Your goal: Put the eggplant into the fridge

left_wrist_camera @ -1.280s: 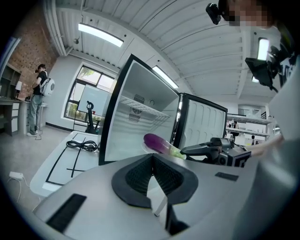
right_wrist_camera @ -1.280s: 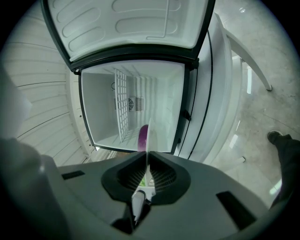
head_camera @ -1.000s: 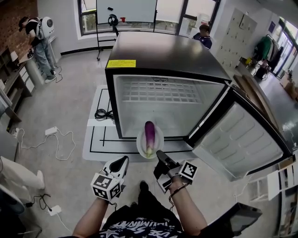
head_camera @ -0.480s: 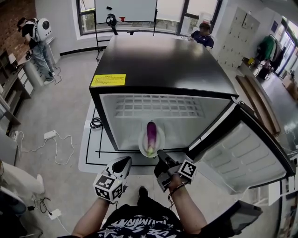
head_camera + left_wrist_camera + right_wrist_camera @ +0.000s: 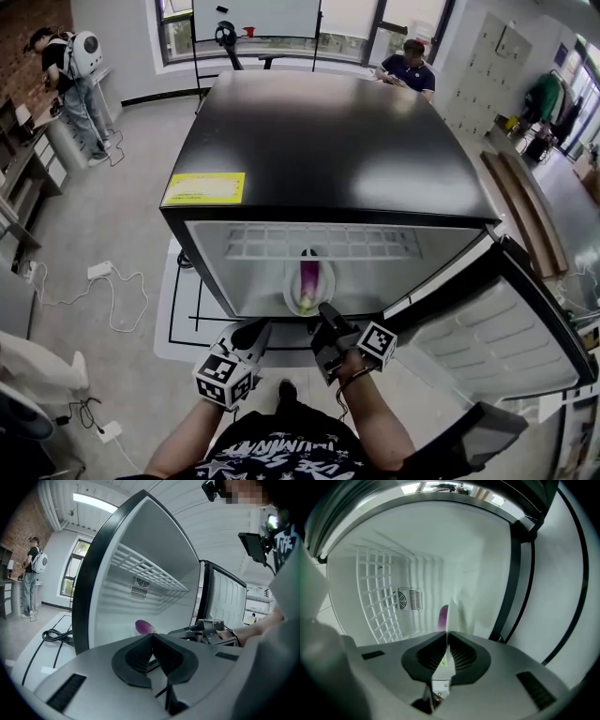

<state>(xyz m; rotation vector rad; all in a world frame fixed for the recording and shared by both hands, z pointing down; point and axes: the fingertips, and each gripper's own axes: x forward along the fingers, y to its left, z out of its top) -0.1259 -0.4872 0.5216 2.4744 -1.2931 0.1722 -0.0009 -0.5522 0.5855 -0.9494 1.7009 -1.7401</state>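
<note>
Black-topped fridge [image 5: 328, 141] stood on the floor with its front open and white inside showing. Fridge door [image 5: 497, 347] swung wide off the right front corner. Wire shelf [image 5: 319, 242] ran across the upper part of the cavity, and a fan vent [image 5: 401, 599] sat on the back wall.

Right hand-held gripper [image 5: 325, 314] was at the fridge's front edge, near mid-width, with its jaws clamped on the near rim of a white plate [image 5: 290, 292]. In the right gripper view the plate showed edge-on as a thin blade pinched between the two pads.

Left hand-held gripper [image 5: 255, 330] was just beside the right one, outside the front edge. Its jaws were closed tip to tip with nothing between them.

The plate reached past the fridge's front edge into the cavity, below the wire shelf. Eggplant [image 5: 308, 278] lay lengthwise along the plate's middle, purple end toward the back wall, pale green end toward the gripped rim.

Hard to tell:
- Whether the plate's underside touched the fridge floor; no view showed it.
- The head view's fridge top overhang hid the upper cavity.
- The right gripper view showed only a purple sliver of eggplant beside the plate's edge.
- The left gripper view showed only its purple end behind the gripper body.
</note>
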